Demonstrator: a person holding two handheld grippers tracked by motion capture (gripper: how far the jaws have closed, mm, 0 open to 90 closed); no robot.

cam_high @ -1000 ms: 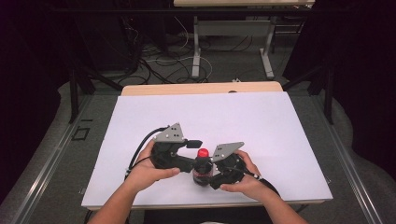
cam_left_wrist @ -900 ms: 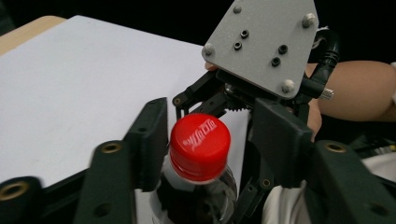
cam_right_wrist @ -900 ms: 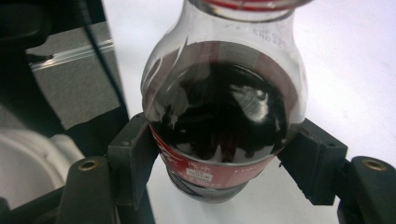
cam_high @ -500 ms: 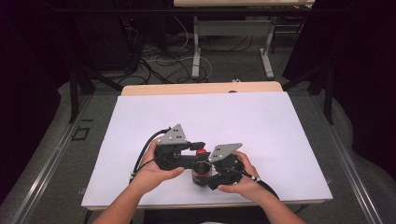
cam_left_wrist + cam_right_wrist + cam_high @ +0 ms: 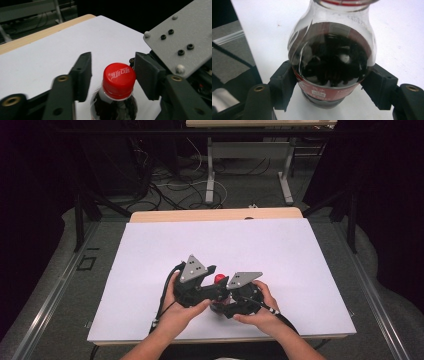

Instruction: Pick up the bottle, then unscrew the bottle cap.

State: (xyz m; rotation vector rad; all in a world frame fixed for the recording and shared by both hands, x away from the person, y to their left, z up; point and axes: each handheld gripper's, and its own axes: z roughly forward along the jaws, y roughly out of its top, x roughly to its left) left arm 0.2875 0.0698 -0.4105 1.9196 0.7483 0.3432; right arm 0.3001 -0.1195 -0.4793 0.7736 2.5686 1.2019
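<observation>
White desk [image 5: 280,250] carries a cola bottle [image 5: 332,62]. Right tongs [image 5: 332,87] clamp its body; left tongs [image 5: 112,75], just opening, stand apart around its red cap [image 5: 118,77].

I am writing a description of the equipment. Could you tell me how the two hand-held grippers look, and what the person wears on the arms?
Both the left gripper and the right gripper are black, each with two flat black jaws, brass-coloured pivot pins and a black cable trailing back. A grey three-cornered plate with dark screw holes sits on top of each. The forearms are bare; no sleeves or gloves show.
</observation>
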